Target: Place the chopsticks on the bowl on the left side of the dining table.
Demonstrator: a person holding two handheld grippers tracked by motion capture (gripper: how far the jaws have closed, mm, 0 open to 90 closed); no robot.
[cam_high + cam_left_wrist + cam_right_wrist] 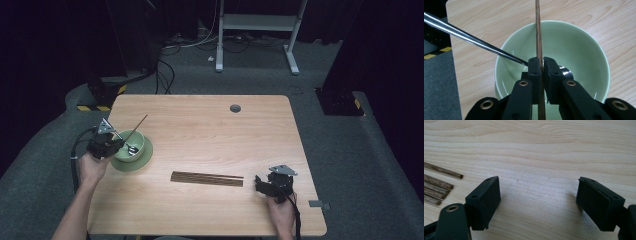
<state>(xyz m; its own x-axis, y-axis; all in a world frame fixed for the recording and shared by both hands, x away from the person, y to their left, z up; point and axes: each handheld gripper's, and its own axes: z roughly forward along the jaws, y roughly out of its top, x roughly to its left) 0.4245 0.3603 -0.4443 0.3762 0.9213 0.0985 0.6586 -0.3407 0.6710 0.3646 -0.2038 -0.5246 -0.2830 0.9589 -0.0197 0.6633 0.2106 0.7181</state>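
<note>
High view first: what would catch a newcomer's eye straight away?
The green bowl at the table's left edge, with a metal spoon lying in it. Over it, the left tongs are shut on a wooden chopstick. A row of chopsticks lies mid-table, the open right tongs beside it.

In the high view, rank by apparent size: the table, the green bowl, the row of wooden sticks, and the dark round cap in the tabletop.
1. table
2. row of wooden sticks, longer than the bowl but far thinner, so these two are close
3. green bowl
4. dark round cap
</note>
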